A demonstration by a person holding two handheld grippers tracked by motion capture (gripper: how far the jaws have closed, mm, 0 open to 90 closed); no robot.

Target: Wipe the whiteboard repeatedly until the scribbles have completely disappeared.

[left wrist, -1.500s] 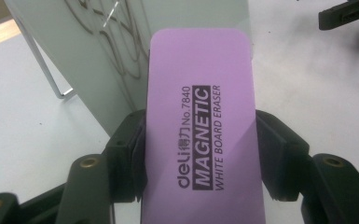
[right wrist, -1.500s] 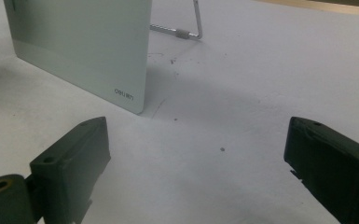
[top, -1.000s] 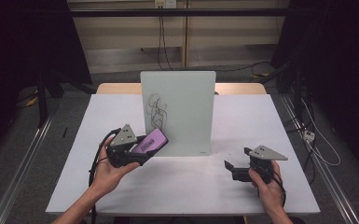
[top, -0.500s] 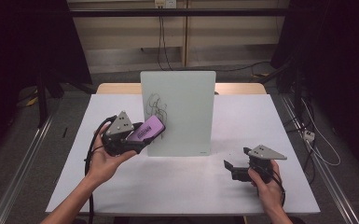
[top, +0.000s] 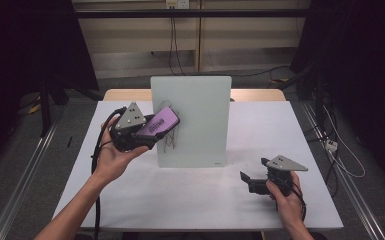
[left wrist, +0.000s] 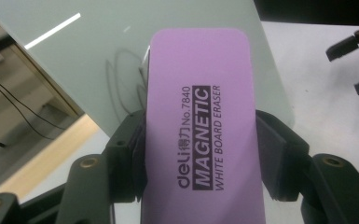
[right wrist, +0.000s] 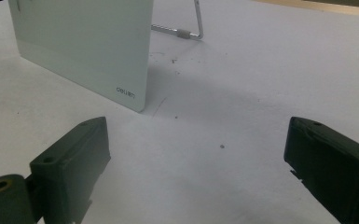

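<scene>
Eraser [left wrist: 200, 126] sits clamped between left claw [top: 147, 135] jaws, against whiteboard [top: 200, 120]; right claw [top: 252, 179] gapes.

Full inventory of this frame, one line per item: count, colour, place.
Eraser: 1, purple, clamped in left gripper, up against the board's left part.
Whiteboard: 1, pale glass, upright mid-table, dark scribble on its left part.
Wire stand: 1, metal, behind the board.
Table: 1, white top.
Left gripper: 1, black with grey plate, held up at the board's left.
Right gripper: 1, black with grey plate, jaws apart, low at table's right front.
</scene>
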